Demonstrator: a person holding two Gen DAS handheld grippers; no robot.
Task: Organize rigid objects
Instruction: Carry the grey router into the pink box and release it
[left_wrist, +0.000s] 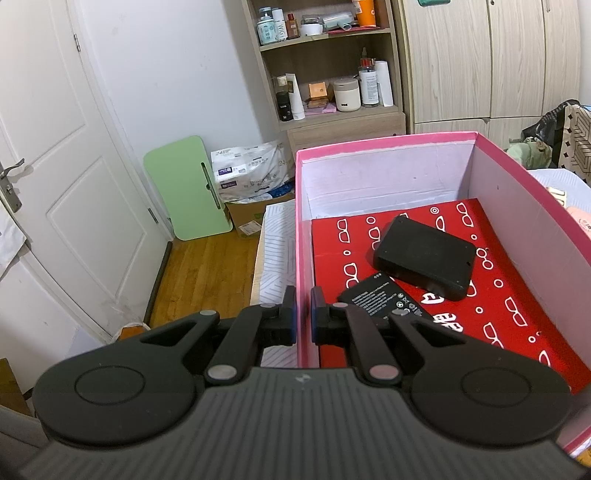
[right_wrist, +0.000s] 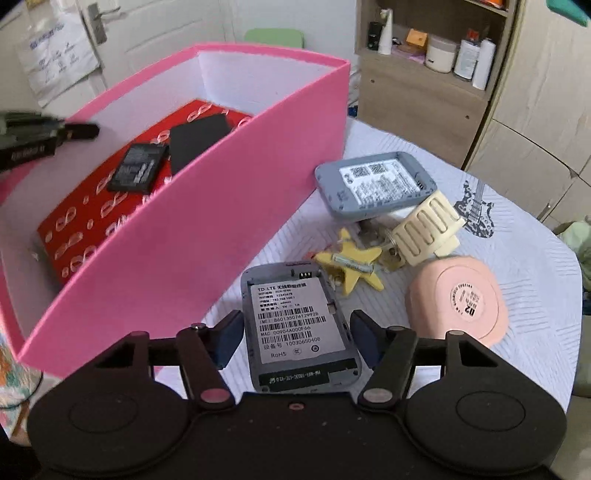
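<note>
My left gripper (left_wrist: 303, 299) is shut on the left wall of the pink box (left_wrist: 388, 142); its fingers (right_wrist: 75, 131) also show at the left of the right wrist view. Inside the box (right_wrist: 221, 206) a black case (left_wrist: 424, 254) and a black battery (left_wrist: 380, 295) lie on a red patterned card (left_wrist: 509, 295). My right gripper (right_wrist: 297, 332) is open, tilted down over the table. A grey device with a barcode label (right_wrist: 291, 295) lies flat between its fingers, with the pads close to its two sides.
Beside the box on the white tablecloth lie a second grey device (right_wrist: 373, 184), a yellow star (right_wrist: 351, 264), a cream ribbed piece (right_wrist: 424, 229) and a pink round case (right_wrist: 458, 302). The table's edge (right_wrist: 570, 369) curves at the right. Shelves (left_wrist: 332, 66) stand behind.
</note>
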